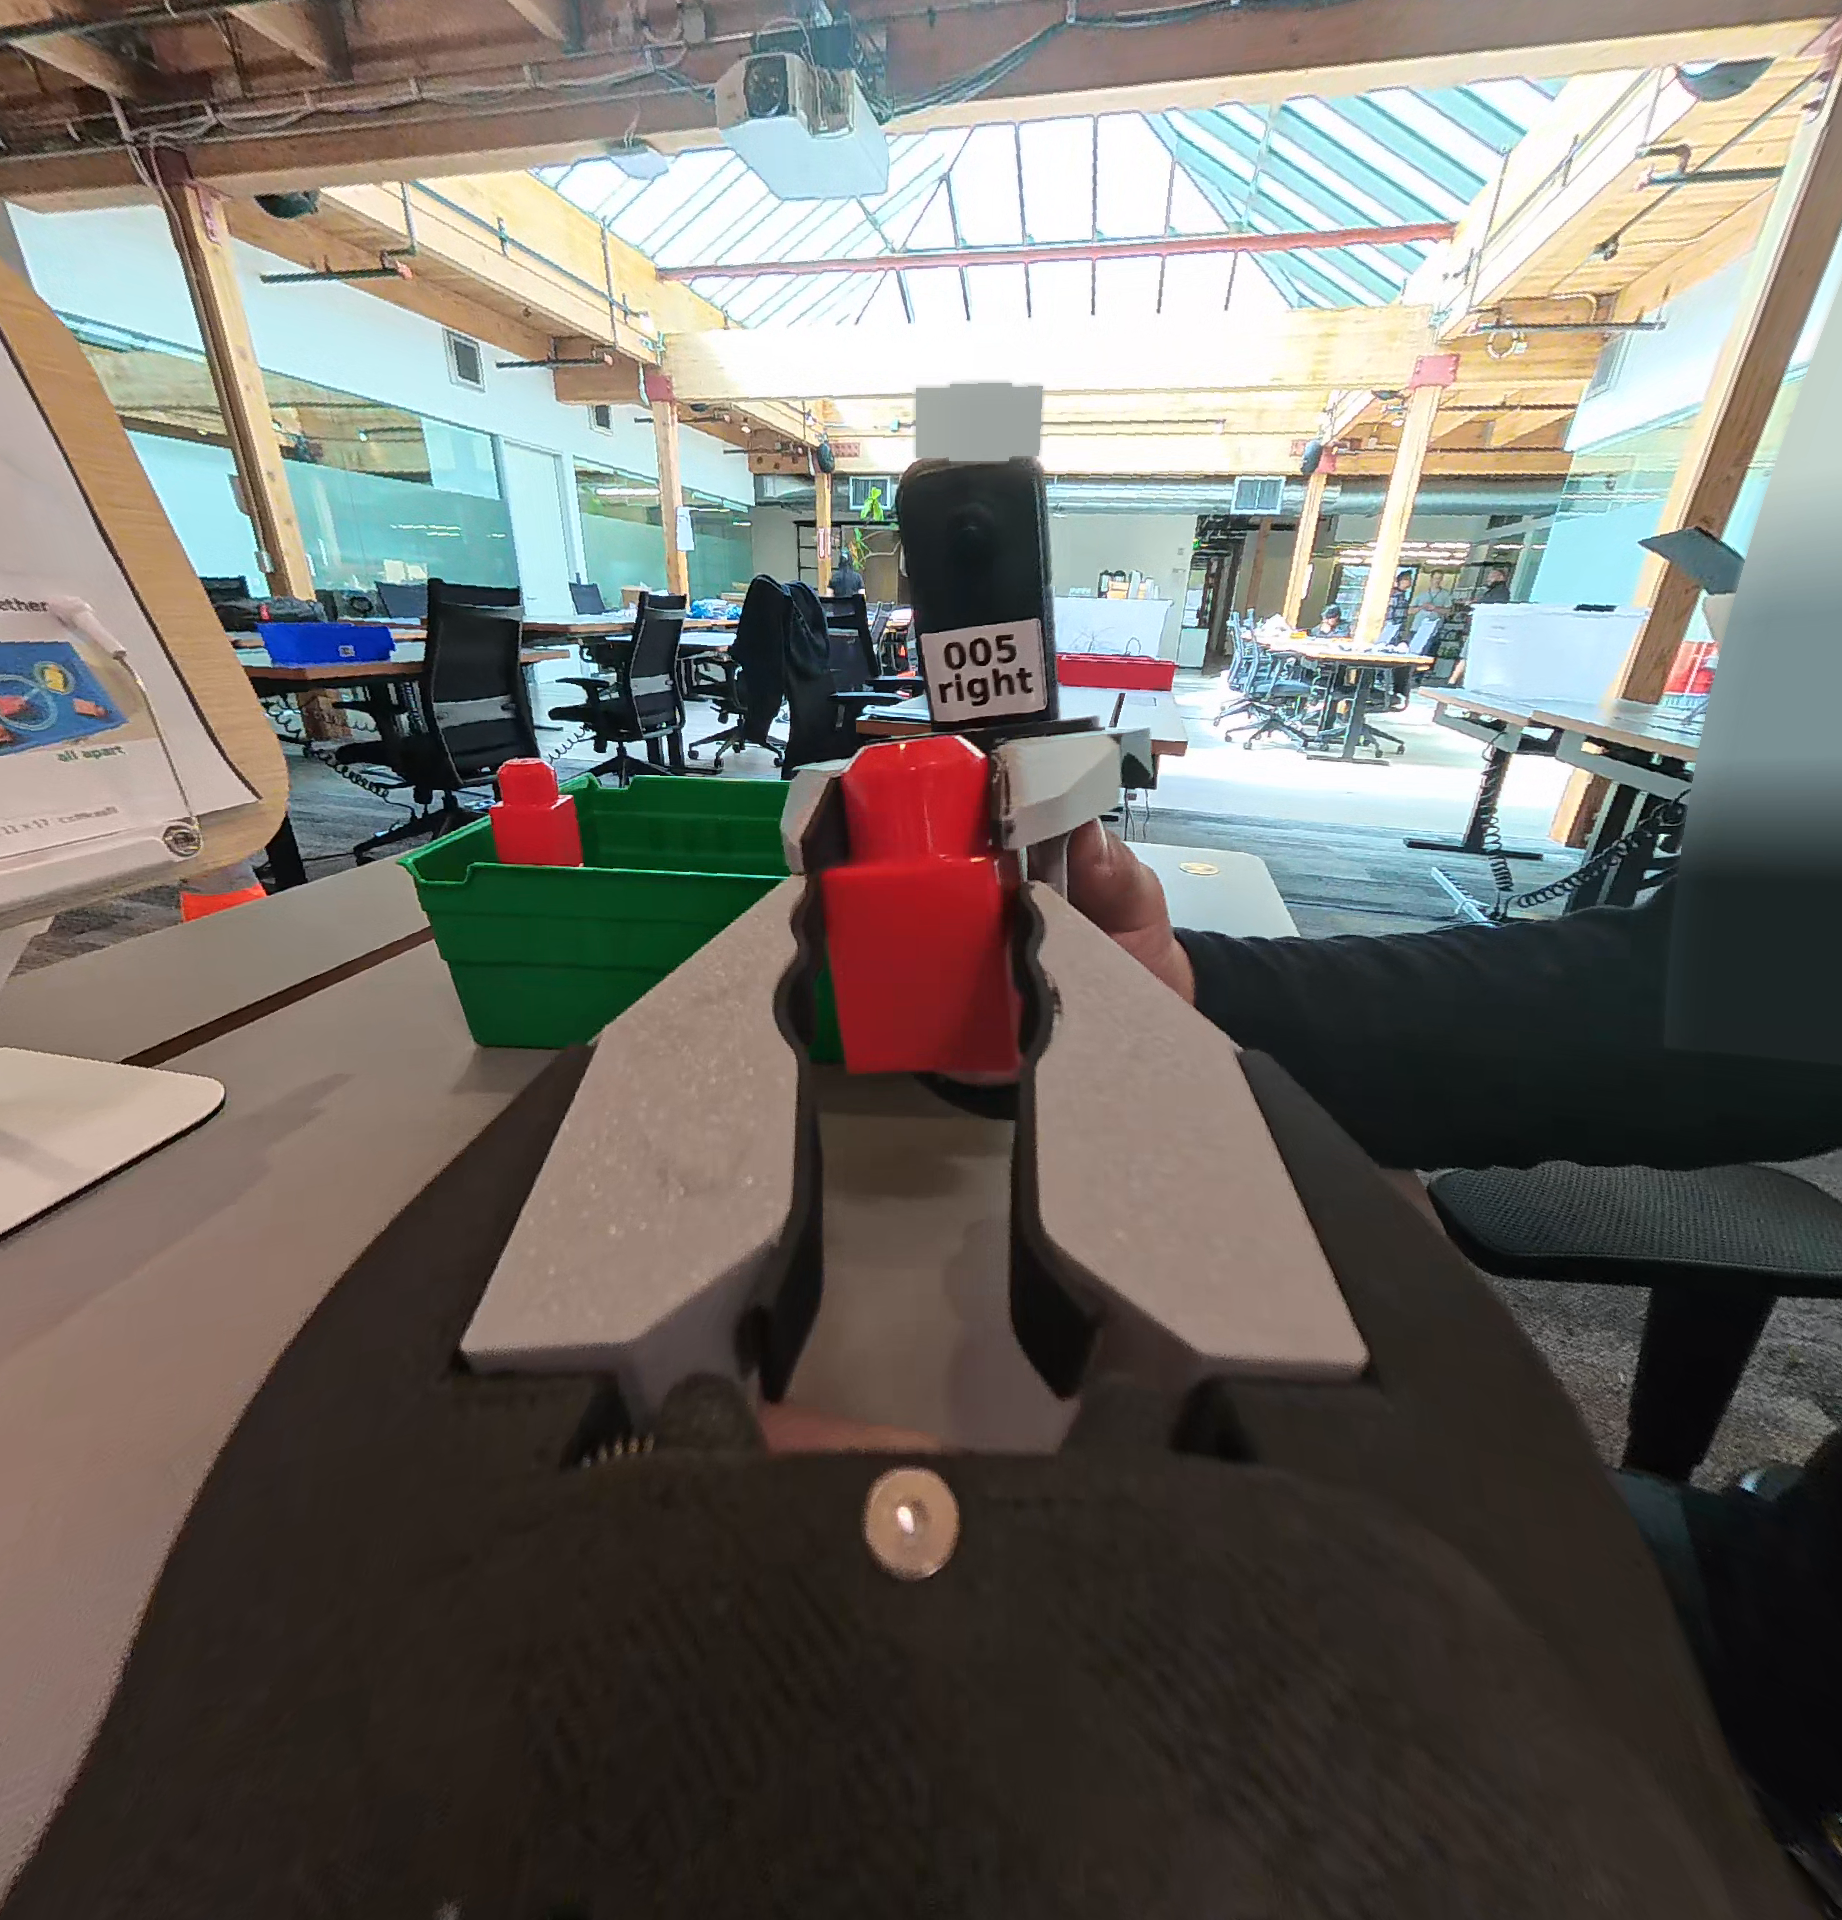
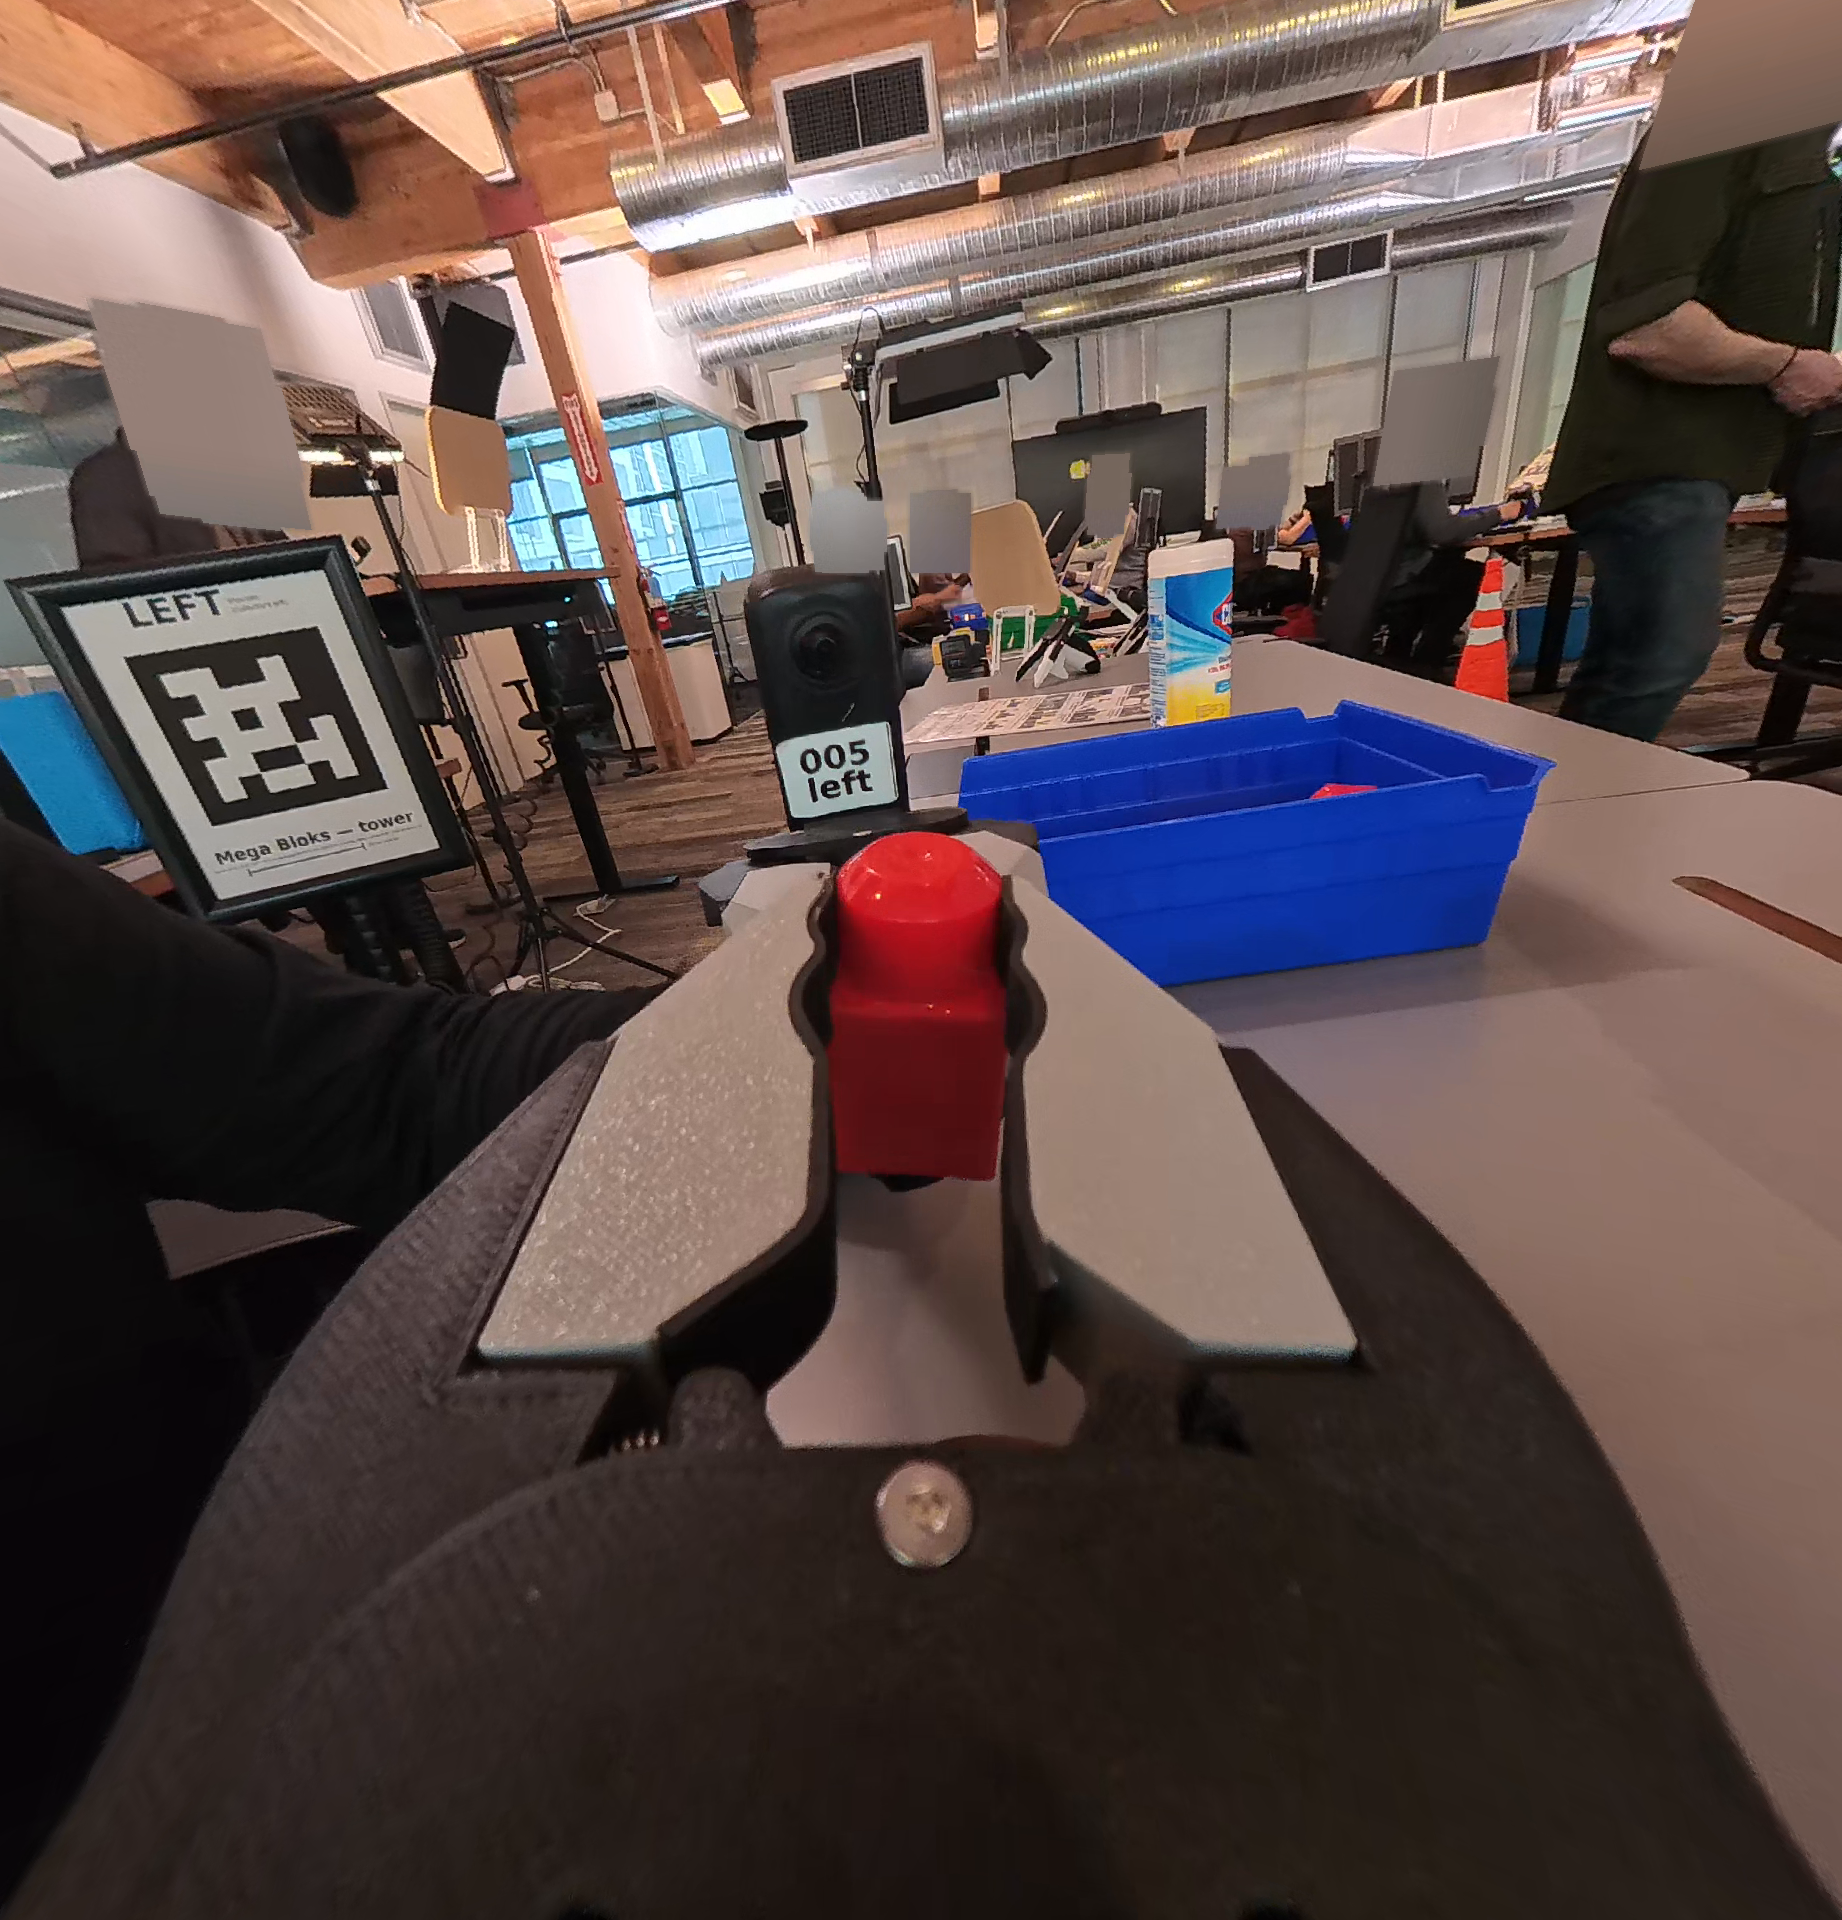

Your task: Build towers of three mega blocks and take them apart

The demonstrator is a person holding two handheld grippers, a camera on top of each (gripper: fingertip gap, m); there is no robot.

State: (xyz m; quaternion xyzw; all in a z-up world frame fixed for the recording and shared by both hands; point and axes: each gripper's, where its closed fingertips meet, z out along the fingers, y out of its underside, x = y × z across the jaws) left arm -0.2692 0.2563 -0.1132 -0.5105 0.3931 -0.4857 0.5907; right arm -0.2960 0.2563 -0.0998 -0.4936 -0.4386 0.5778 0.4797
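Observation:
A red mega block (image 1: 917, 966) stands upright with its stud on top, above the grey table (image 1: 273, 1039). My left gripper (image 1: 917, 935) is shut on its body. My right gripper (image 1: 927, 800) faces it from the far side, its fingertips closed around the red upper part. In the right wrist view my right gripper (image 2: 917, 956) is shut on a red block (image 2: 917, 1070), with the left gripper's camera (image 2: 818, 644) just beyond. I cannot tell whether the two grippers hold one block or two joined blocks. Another red block (image 1: 532, 821) stands in the green bin (image 1: 584, 935).
A blue bin (image 2: 1260, 862) with a red piece (image 2: 1343, 792) inside sits on the table beyond my right gripper. A wipes canister (image 2: 1190, 634) stands behind it. A framed sign (image 2: 242, 727) stands at left. A person (image 2: 1675, 416) stands at far right. An instruction sheet (image 1: 65, 675) stands left. Less than 4 cm separates the two grippers' tips.

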